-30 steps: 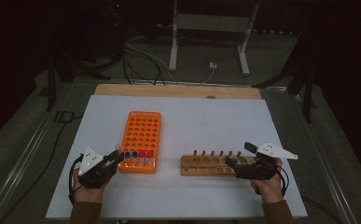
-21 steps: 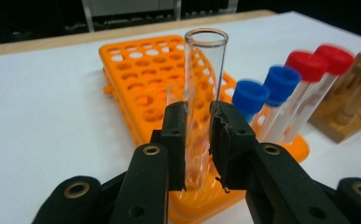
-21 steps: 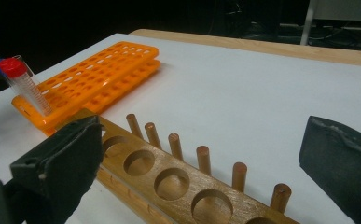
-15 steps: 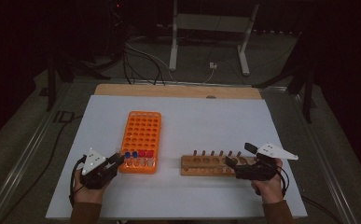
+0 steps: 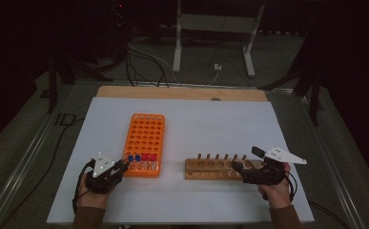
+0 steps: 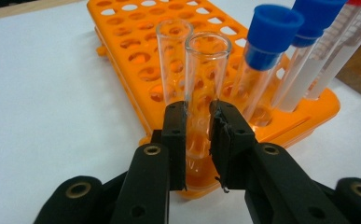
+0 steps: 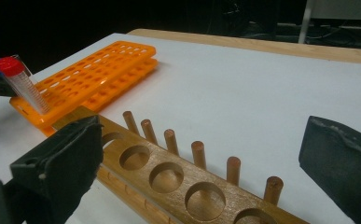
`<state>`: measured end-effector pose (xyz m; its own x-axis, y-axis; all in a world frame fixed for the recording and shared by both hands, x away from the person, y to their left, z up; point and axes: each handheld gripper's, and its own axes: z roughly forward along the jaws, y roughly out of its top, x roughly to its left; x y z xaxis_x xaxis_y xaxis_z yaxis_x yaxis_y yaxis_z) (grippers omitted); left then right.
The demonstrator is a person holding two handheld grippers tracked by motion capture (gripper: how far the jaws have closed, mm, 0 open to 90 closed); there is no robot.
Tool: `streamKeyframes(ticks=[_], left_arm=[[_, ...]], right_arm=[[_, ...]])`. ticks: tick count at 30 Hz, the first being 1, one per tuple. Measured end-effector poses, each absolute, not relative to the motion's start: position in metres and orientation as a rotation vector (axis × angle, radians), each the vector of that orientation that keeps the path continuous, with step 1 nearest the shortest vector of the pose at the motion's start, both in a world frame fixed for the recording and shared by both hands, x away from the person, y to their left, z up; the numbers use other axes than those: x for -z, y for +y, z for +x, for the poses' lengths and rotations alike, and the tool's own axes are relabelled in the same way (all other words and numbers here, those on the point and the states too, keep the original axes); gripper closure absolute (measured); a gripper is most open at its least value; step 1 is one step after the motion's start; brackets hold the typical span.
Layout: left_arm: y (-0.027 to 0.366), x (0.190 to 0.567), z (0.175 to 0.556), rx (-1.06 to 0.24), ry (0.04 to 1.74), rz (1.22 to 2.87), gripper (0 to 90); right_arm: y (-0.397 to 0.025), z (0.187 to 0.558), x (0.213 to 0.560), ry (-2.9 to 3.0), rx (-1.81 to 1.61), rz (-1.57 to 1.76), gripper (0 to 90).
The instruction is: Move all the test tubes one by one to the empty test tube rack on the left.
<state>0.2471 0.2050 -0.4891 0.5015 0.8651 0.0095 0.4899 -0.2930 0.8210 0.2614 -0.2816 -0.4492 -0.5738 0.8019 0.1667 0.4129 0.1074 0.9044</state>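
Two grippers in play: my left gripper (image 6: 197, 135) has its jaws clamped on an uncapped glass tube (image 6: 206, 88) standing in the near corner of the orange rack (image 5: 143, 143). Right of that rack, my right gripper (image 5: 245, 171) sits at the wooden rack (image 7: 178, 182), jaws spread wide, gripping nothing.

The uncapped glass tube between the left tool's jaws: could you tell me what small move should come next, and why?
Probably lift the glass tube straight up: the left tool has its jaws around it while it stands in the orange rack, and the blue-capped tube stands close beside.
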Motion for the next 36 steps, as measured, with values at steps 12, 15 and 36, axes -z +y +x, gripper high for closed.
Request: streamKeyframes(ticks=[12,15,36], left_arm=[[0.204,0.49,0.247,-0.589,1.121,1.958,75.9],[0.206,0.489,0.247,-0.574,1.112,1.952,71.5],[0.234,0.454,0.234,-0.586,1.03,1.643,35.5]], right_arm=[[-0.282,0.26,0.449,2.02,-1.454,1.176,0.1],[-0.283,0.261,0.449,2.016,-1.454,1.178,0.2],[-0.288,0.26,0.451,1.974,-1.459,1.166,0.2]])
